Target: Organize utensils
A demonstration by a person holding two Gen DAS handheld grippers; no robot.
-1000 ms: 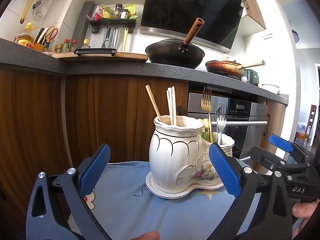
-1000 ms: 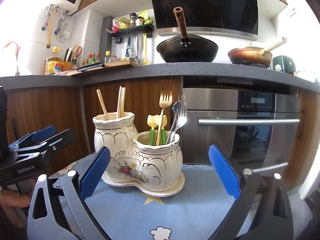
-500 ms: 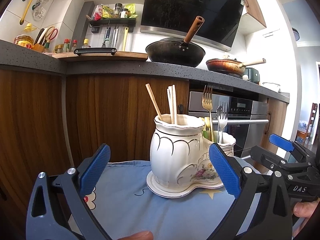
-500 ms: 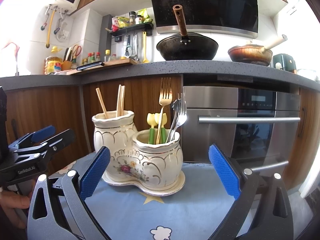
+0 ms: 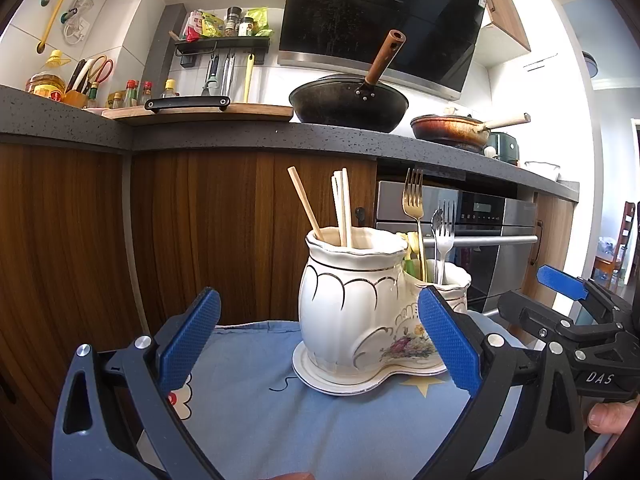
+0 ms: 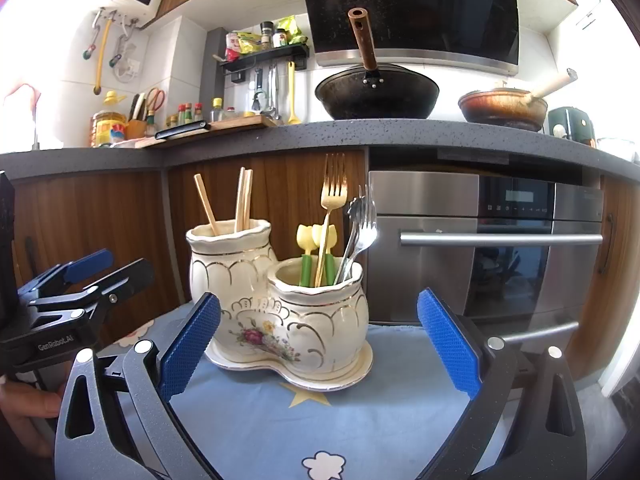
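Left wrist view: left claw [image 5: 316,344] level, low over the blue cloth [image 5: 280,420], pads spread wide, nothing between them. A fingertip of the holding hand shows at the bottom edge. Right pad [image 5: 448,344] overlaps the holder's lower pot in the picture; contact cannot be told. Right claw [image 5: 568,320] enters from the right edge, held level, thumb visible under its body.

Right wrist view: right claw [image 6: 318,344] also level and low over the cloth-covered table [image 6: 400,400], pads wide apart, empty. Left claw appears at the left edge, with the person's hand [image 6: 24,404] gripping below it.

Ceramic utensil holder [image 6: 280,316], two joined white pots on one saucer, stands upright on the cloth just ahead of both claws, roughly between their pads. Taller pot: three wooden chopsticks [image 6: 242,200], one leaning left. Shorter pot: gold fork [image 6: 333,192], silver forks [image 6: 362,220], two yellow-and-green utensils [image 6: 310,248], all handle-down.

Behind: wooden cabinet fronts, steel oven [image 6: 480,240], dark counter with a black wok [image 6: 376,92] and a brown pan [image 6: 504,106].
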